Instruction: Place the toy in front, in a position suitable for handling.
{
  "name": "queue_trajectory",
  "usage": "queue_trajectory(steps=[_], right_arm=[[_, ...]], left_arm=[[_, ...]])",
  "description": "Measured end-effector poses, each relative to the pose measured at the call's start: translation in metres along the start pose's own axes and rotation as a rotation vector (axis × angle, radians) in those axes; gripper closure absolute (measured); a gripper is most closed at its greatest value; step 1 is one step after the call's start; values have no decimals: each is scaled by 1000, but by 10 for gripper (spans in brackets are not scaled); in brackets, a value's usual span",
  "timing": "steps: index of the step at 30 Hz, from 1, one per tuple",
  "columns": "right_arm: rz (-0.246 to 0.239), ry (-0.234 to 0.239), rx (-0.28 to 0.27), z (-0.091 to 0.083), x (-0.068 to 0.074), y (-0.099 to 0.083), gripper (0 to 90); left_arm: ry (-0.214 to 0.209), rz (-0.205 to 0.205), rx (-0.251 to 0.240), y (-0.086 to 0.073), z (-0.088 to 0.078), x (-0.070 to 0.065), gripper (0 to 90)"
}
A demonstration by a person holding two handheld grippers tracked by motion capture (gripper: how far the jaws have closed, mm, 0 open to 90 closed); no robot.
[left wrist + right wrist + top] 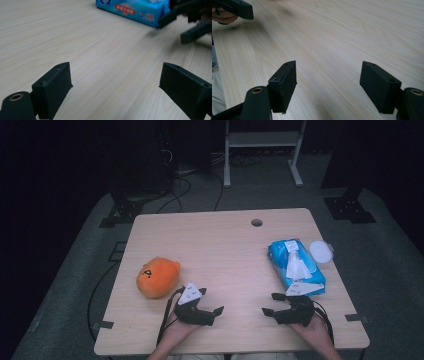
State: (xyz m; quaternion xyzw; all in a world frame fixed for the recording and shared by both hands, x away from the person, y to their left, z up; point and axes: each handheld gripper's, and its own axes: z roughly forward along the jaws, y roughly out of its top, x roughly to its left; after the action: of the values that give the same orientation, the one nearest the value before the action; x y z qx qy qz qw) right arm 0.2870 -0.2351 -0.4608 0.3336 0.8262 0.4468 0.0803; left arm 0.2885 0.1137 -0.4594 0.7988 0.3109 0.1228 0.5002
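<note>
1. The blue tissue pack is cut off at the left gripper view's top edge; its print is unreadable.
2. A white tissue stands out of the pack's top, far right on the desk.
3. Left gripper and right gripper hover near the desk's front edge, jaws apart, holding nothing.

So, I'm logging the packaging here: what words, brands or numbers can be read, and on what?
Blue wipes pack: a red label with white characters and a round blue-and-white logo on its side, all too blurred to read.
Orange plush toy: a small dark mark, no text.
Round white lid: no print to be seen.
Nothing legible anywhere.
</note>
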Motion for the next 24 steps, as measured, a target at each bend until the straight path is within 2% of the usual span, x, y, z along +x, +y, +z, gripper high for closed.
queue_trajectory(steps=[2, 11, 12, 13, 19, 22, 23, 24], right_arm=[[1, 0, 1, 0, 0, 0, 285], [-4, -9, 14, 3, 2, -1, 285], [-16, -14, 10, 2, 3, 1, 285], [-16, -14, 10, 2, 3, 1, 285], [-21, -17, 11, 1, 8, 1, 285], [-20, -15, 8, 2, 7, 2, 285], [-20, -13, 9, 2, 6, 2, 285], [-18, -11, 11, 3, 5, 2, 284]], left_arm=[[3, -28, -17, 3, 0, 1, 95], [31, 44, -49, 17, -10, -2, 96], [40, 44, -72, 21, -15, 1, 96], [40, 44, -72, 21, -15, 1, 96], [74, 52, -123, 26, -38, 14, 98], [112, 39, -156, 26, -50, 24, 98], [140, 26, -177, 26, -58, 31, 98], [140, 26, -177, 26, -58, 31, 98]])
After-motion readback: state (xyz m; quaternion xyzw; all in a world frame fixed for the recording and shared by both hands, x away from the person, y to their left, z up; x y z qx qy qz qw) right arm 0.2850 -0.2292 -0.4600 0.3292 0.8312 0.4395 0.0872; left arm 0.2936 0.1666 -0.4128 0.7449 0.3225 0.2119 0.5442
